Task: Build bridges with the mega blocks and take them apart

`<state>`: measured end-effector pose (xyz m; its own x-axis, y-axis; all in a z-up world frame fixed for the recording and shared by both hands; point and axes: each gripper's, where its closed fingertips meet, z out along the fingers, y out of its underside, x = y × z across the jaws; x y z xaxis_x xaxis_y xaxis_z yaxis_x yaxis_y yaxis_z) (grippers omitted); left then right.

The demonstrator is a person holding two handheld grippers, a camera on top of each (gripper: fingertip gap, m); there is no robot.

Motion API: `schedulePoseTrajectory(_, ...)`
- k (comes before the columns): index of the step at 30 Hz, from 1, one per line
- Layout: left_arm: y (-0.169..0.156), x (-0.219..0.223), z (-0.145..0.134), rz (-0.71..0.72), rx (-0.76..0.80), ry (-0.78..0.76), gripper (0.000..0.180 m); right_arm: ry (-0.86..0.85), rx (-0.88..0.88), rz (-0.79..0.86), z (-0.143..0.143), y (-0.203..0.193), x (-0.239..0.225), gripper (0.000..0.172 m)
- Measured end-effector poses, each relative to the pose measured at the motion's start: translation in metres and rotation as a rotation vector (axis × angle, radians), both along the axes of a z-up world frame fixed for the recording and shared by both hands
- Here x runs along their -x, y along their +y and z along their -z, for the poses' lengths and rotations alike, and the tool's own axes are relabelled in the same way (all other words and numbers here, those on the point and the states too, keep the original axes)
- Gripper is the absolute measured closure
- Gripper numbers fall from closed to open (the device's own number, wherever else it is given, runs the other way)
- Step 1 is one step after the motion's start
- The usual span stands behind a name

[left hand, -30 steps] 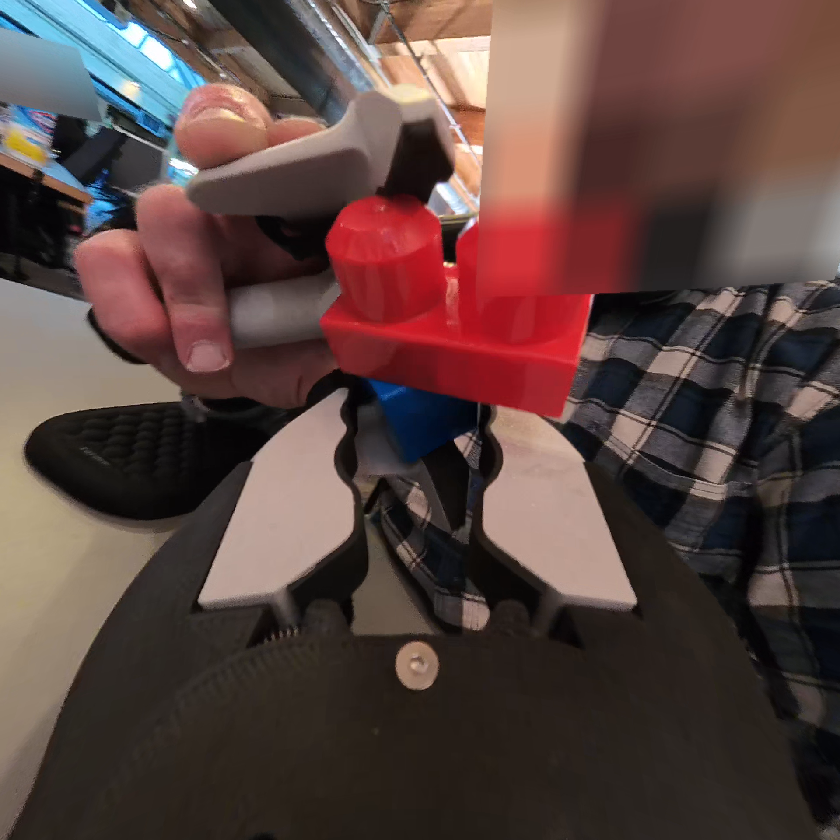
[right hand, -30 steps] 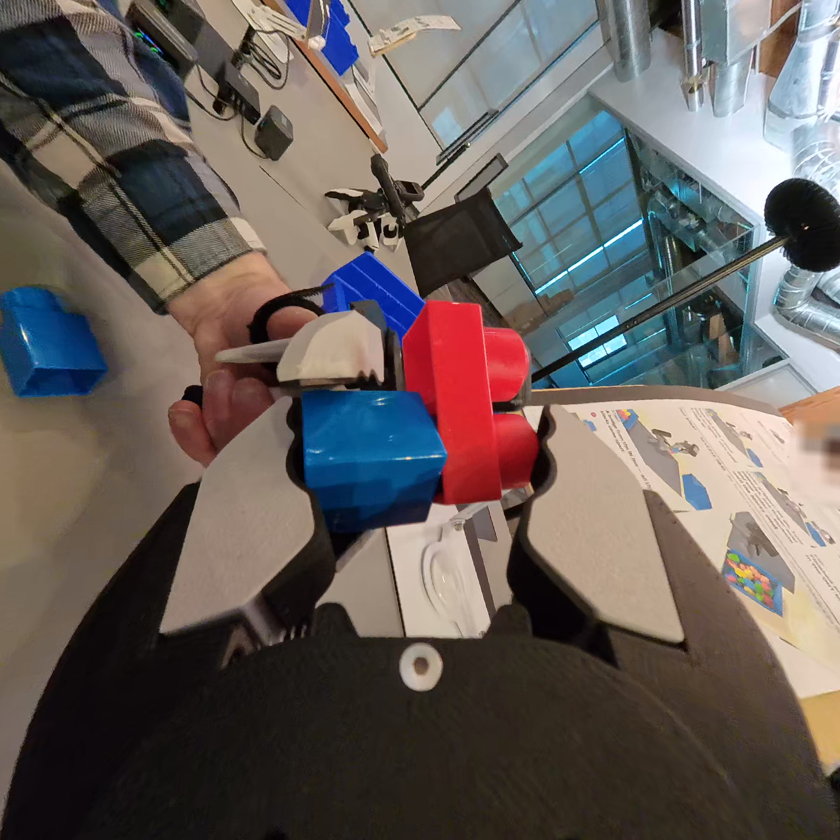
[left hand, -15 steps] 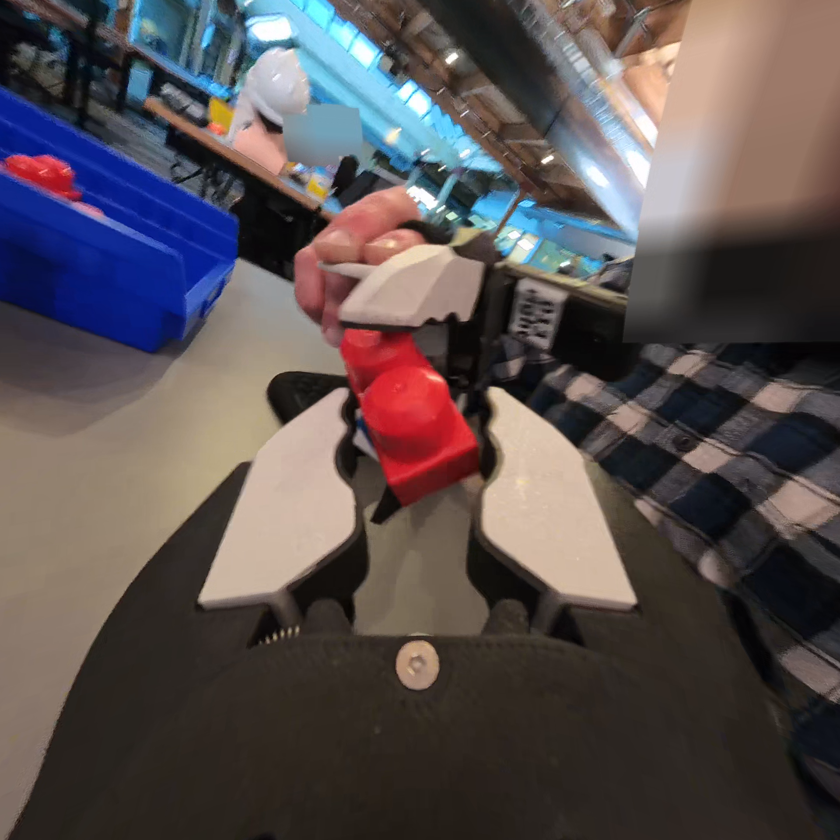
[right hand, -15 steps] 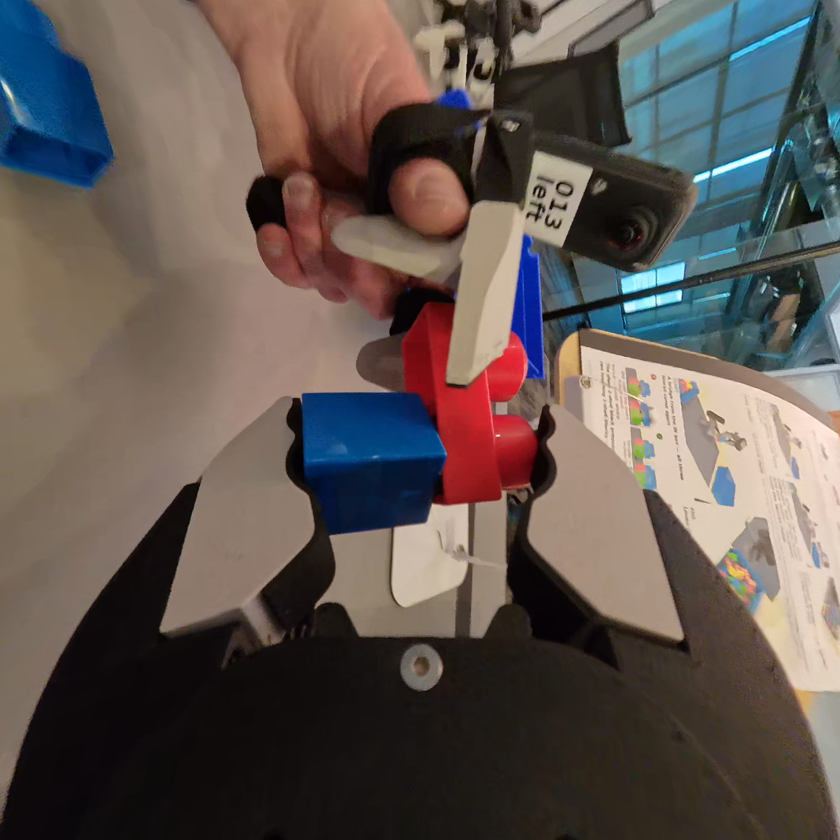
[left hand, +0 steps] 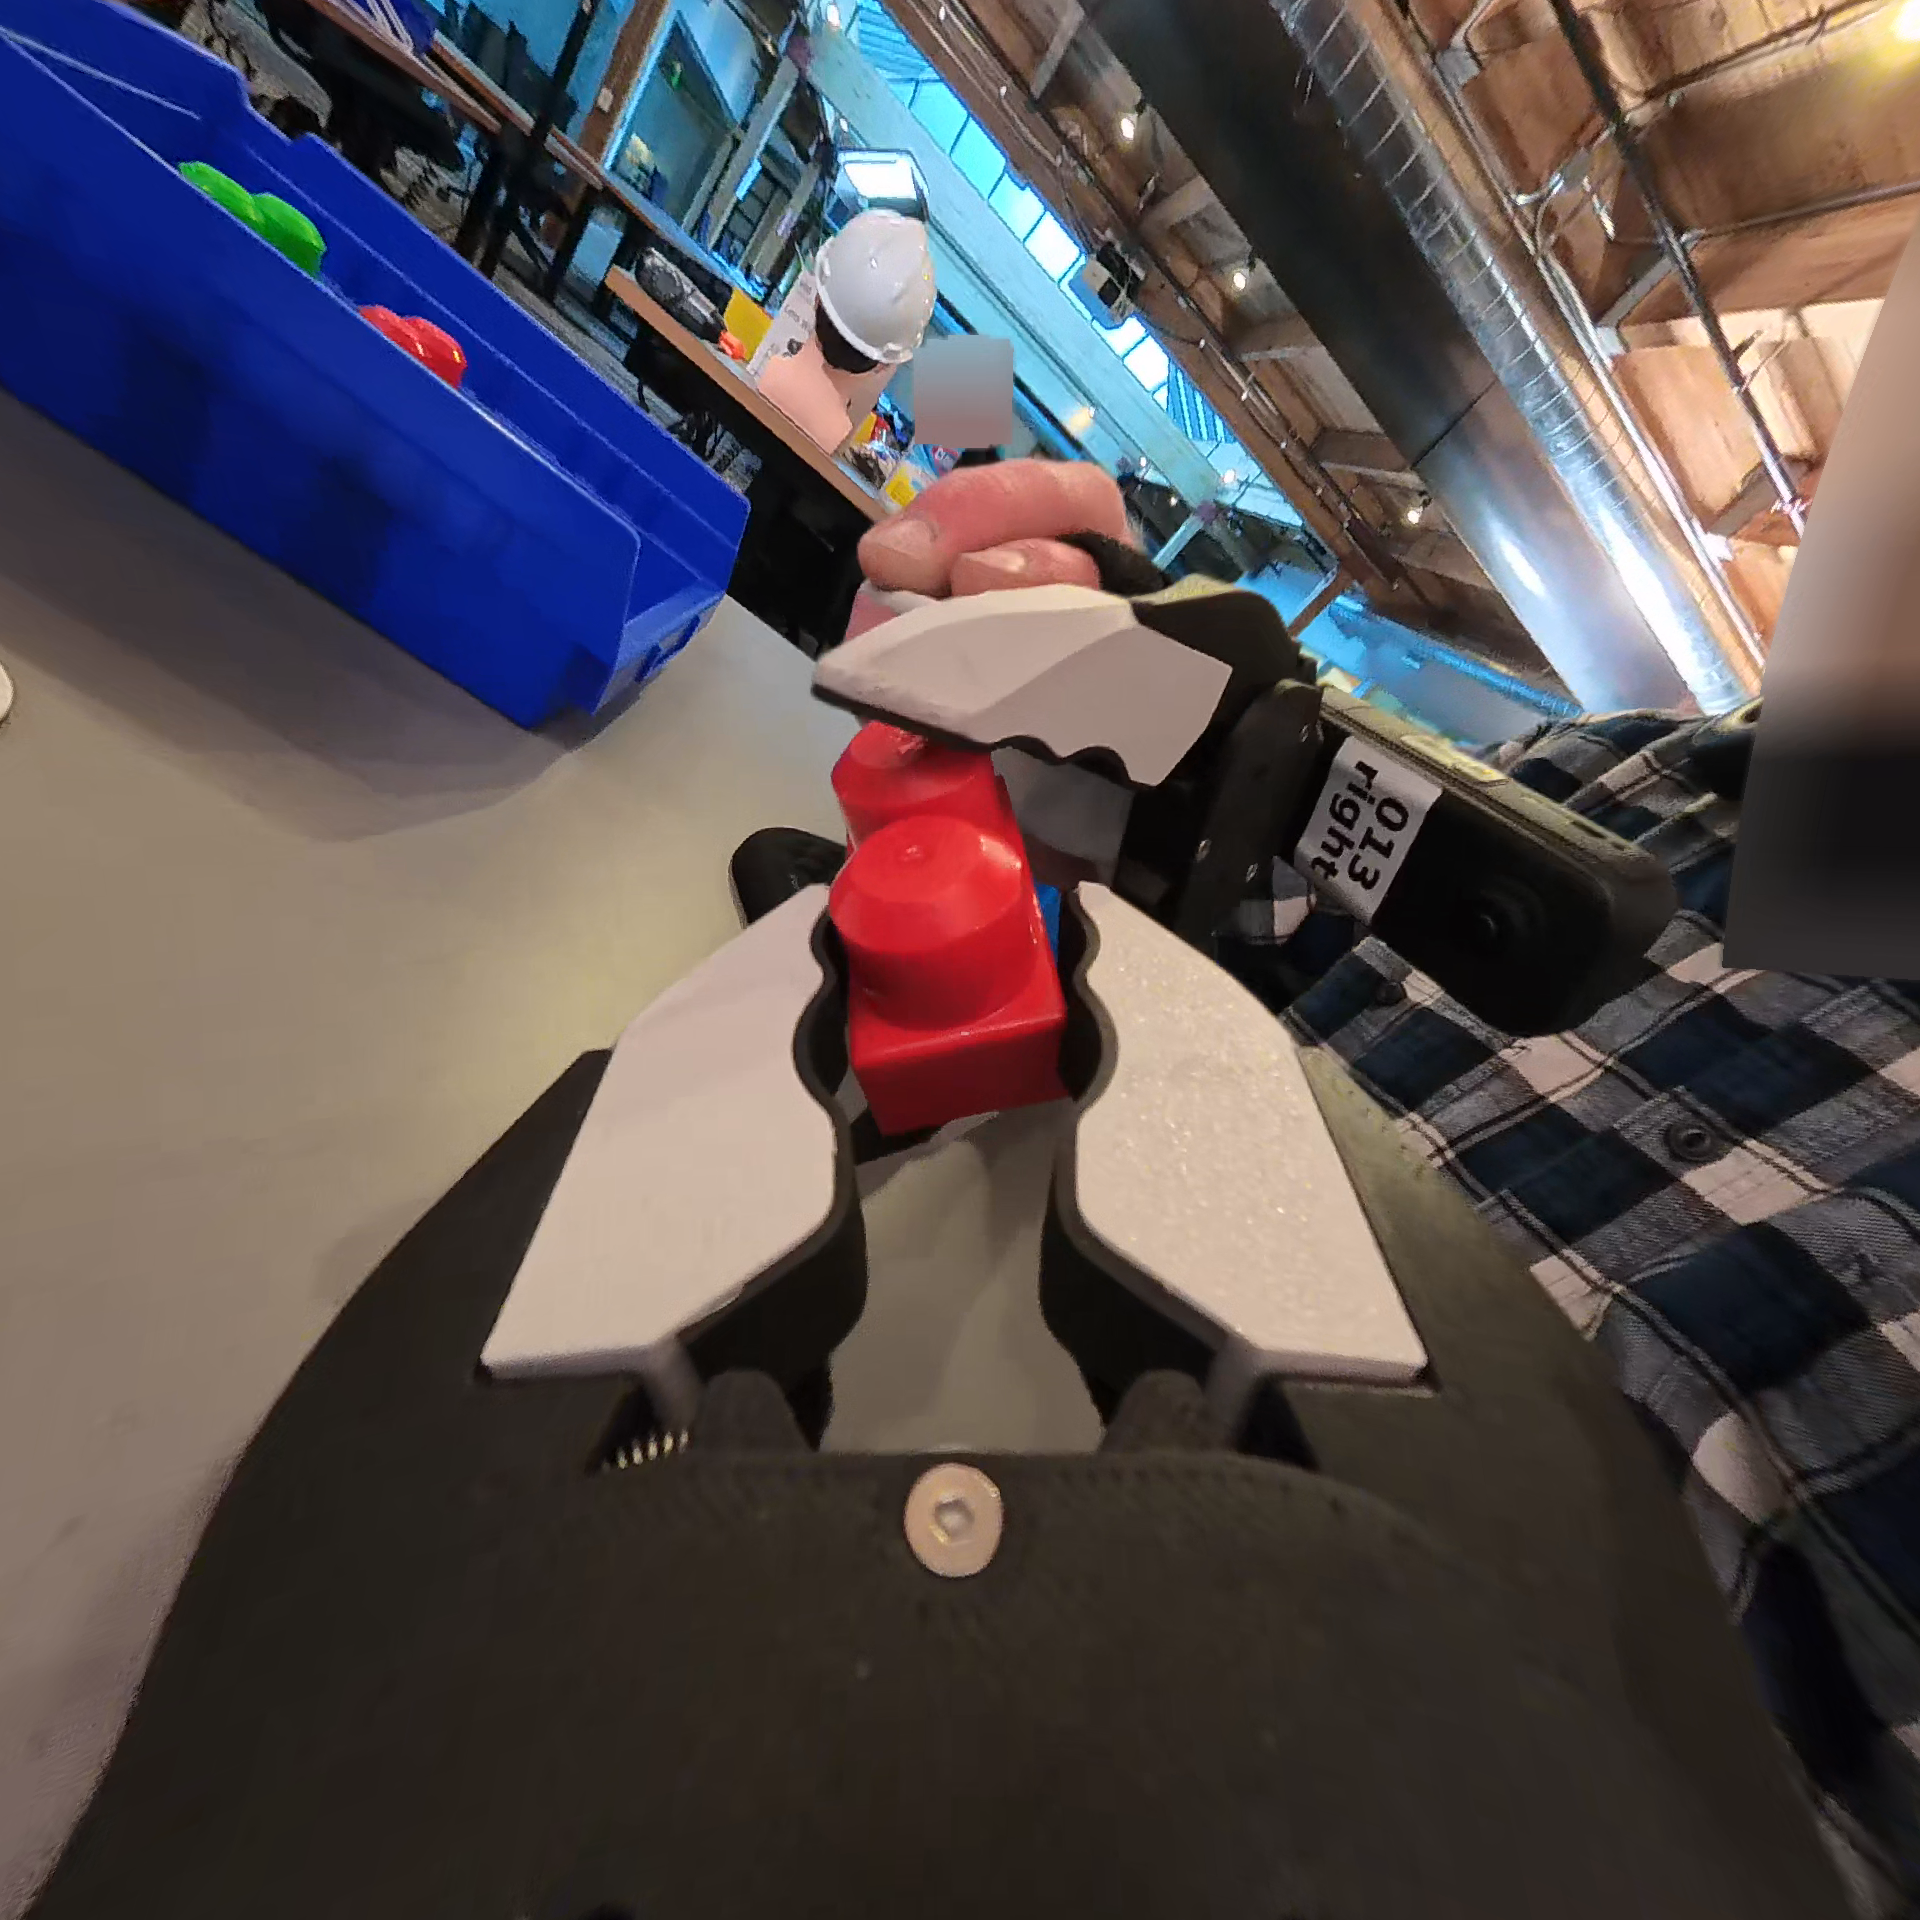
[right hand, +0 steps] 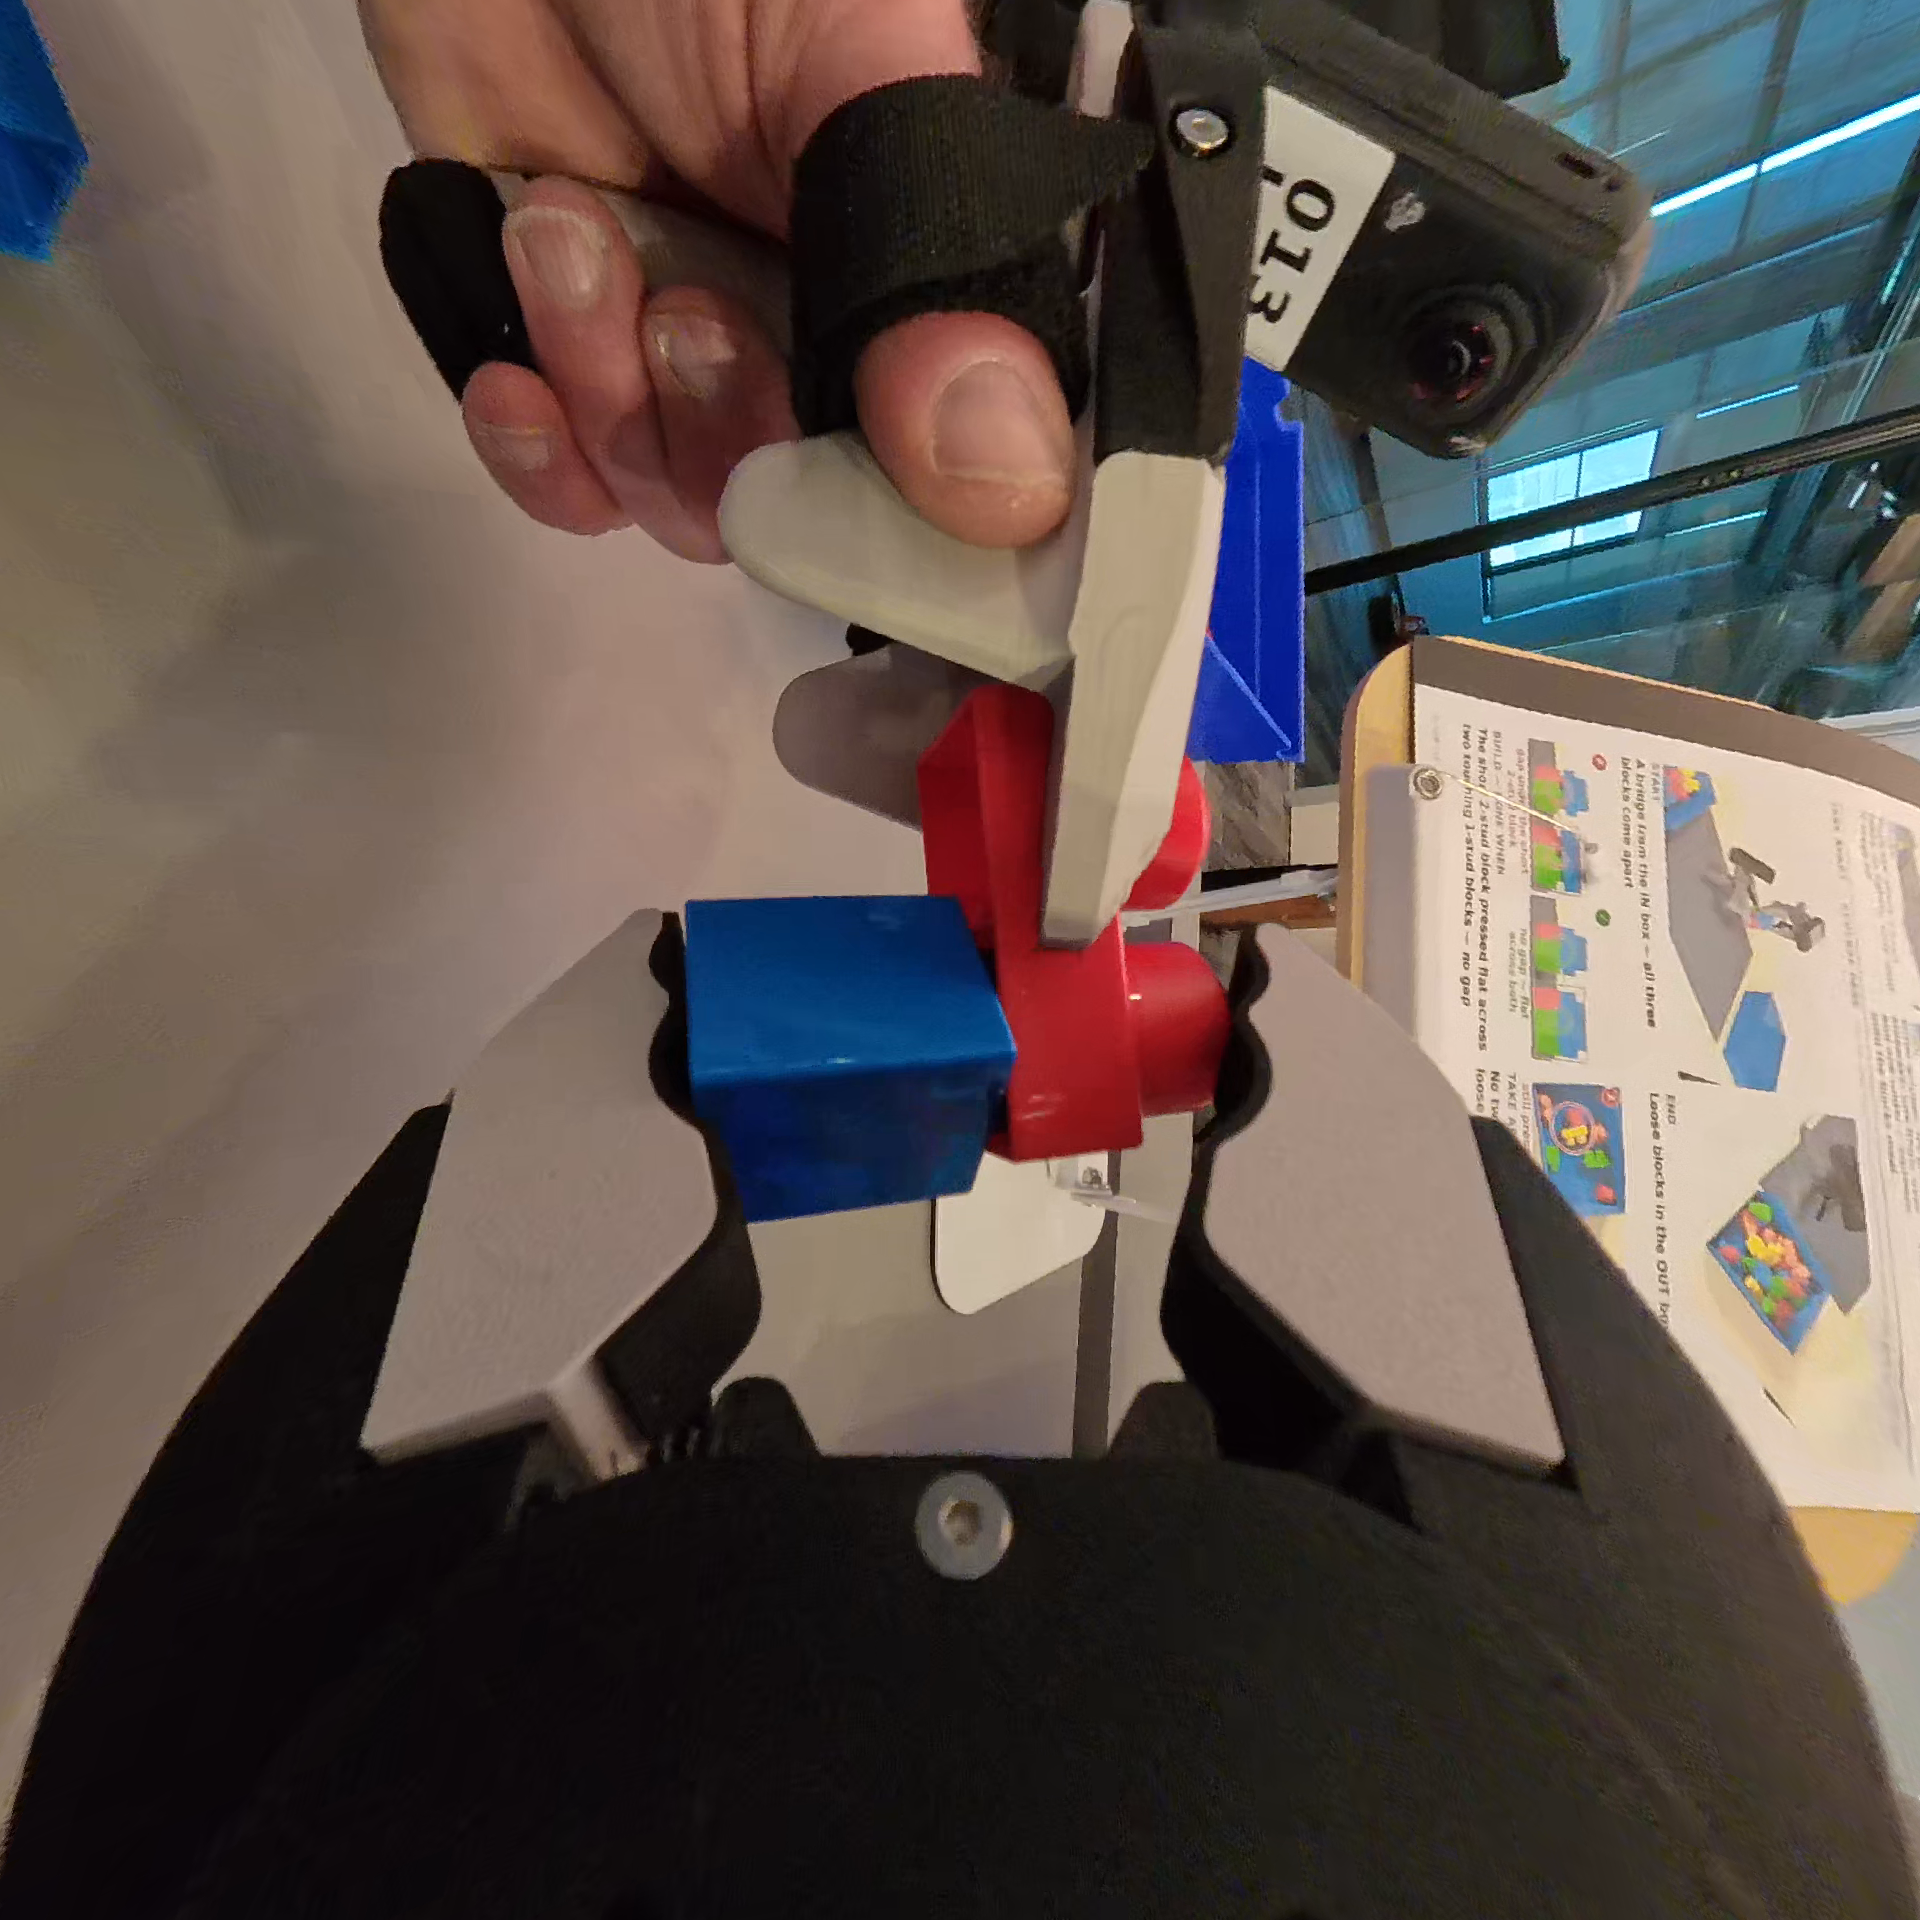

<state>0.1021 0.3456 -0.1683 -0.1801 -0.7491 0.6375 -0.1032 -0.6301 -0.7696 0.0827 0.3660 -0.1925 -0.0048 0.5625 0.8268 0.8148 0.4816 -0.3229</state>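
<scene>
The red two-stud plastic block (left hand: 951, 997) sits between both pairs of fingers, held off the pale grey worktop (left hand: 260, 935). In the left wrist view the left gripper (left hand: 951, 1023) has its grey fingers clamped on the block's two long sides. Only a sliver of the blue square plastic block (right hand: 842, 1049) shows past the red one at about 1 o'clock there; most of it is hidden.

The right wrist view shows the joined pair whole: the blue block is plugged onto the underside of the red block's near end. The right gripper (right hand: 956, 1023) grips the stack end to end, its 9 o'clock finger pressed on the blue block's base and its 3 o'clock finger on the near red stud. One finger (right hand: 1132, 707) of the left gripper crosses in front of the far stud and hides part of it.

A blue plastic bin (left hand: 343, 436) at 10 o'clock in the left view is cut off by the frame; green and red pieces show above its rim. The other gripper's camera carries a white sticker with print, and a printed instruction sheet (right hand: 1683, 1039) lies at 3 o'clock in the right view, cut off at the edge. A checked sleeve (left hand: 1621, 1195) fills the left view at 3 o'clock; open worktop lies at 9 o'clock.
</scene>
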Motion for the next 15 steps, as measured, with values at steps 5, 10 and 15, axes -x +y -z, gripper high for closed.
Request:
schedulePoseTrajectory(5, 0.008, 0.009, -0.004, -0.069, -0.027, -0.044, 0.143, 0.074, 0.054, 0.019, -0.003, 0.004, 0.002, 0.066)
schedulePoseTrajectory(10, 0.022, 0.02, -0.014, -0.187, -0.102, -0.086, 0.144, 0.29, 0.327, 0.136, -0.009, 0.008, -0.013, 0.079)
schedulePoseTrajectory(15, 0.022, 0.019, -0.025, -0.251, -0.188, -0.121, 0.144, 0.671, 0.82, 0.149, -0.007, -0.002, 0.001, 0.113)
